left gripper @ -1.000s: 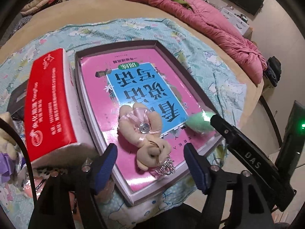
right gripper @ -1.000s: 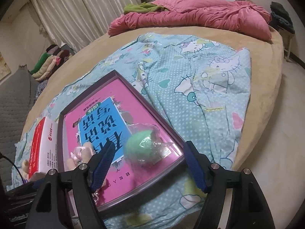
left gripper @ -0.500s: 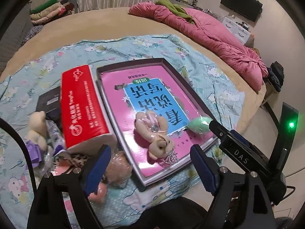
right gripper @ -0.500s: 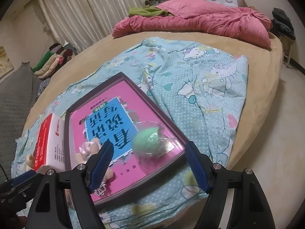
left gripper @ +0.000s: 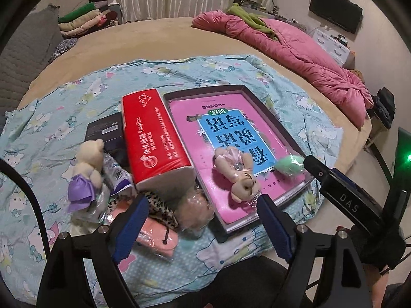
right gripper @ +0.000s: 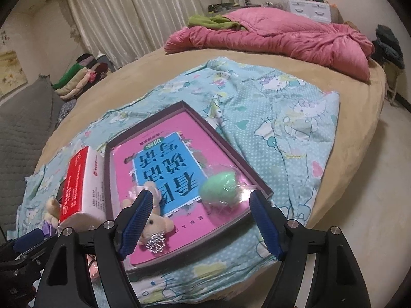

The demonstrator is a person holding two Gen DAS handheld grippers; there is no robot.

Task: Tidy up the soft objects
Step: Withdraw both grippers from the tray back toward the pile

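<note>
A dark shallow box (left gripper: 259,102) on the bed holds a pink book. On the book lie a small beige bear with a pink bow (left gripper: 237,172) (right gripper: 154,218) and a green soft egg in clear wrap (left gripper: 289,165) (right gripper: 218,190). My left gripper (left gripper: 200,202) hangs open above the box's near left corner, nothing between its blue pads. My right gripper (right gripper: 200,195) is open too, raised over the box's near edge, clear of the egg. Left of the box are a beige bear in a purple dress (left gripper: 86,169), a wrapped peach plush (left gripper: 195,208) and a pink soft pack (left gripper: 156,236).
A red tissue pack (left gripper: 154,138) lies against the box's left side, with a small dark box (left gripper: 102,131) behind it and a leopard-print pouch (left gripper: 159,206) in front. A blue cartoon sheet (right gripper: 282,118) covers the round tan bed. A pink duvet (left gripper: 295,51) lies at the far side.
Both grippers have drawn back and risen from the box. The left view now takes in the purple-dressed bear and wrapped toys; its jaws stand a little wider. The bear and egg stay on the book.
</note>
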